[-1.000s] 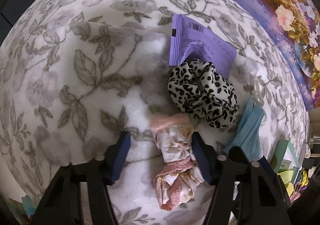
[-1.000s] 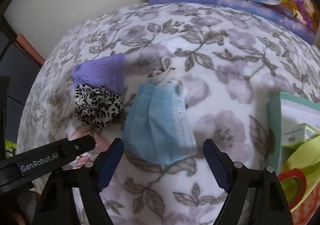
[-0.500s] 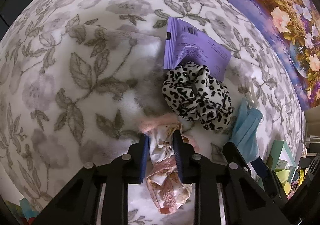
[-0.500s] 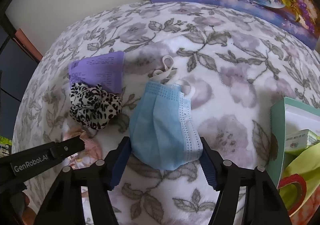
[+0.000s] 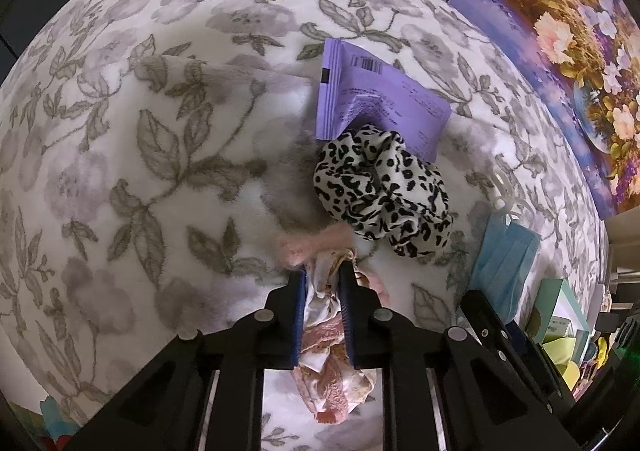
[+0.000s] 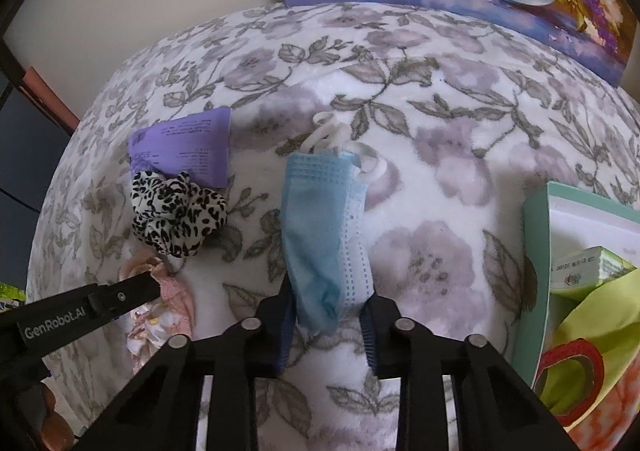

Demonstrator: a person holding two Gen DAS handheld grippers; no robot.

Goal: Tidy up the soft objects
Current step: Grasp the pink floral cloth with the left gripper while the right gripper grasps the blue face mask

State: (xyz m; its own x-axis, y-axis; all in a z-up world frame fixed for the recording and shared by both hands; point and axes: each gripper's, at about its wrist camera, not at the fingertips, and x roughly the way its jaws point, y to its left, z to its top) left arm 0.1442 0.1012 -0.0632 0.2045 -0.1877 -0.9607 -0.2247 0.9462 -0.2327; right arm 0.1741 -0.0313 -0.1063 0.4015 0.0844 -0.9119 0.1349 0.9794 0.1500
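We've got both grippers pointing steeply down at a fuzzy floral blanket. The left gripper has its jaws closing, pads already pinching a pink floral scrunchie. It's bunched into a long crinkly strip with satin and lacy bits, running straight along the fingers, toward and away from the left camera.

The right gripper is closing too, squeezing the near end of a blue face mask. That mask is pleated and papery, folded narrow, with its long axis pointing away from the camera and white ear loops at the far end.

A puffy leopard-print scrunchie sits between the two, overlapping a flat purple packet.
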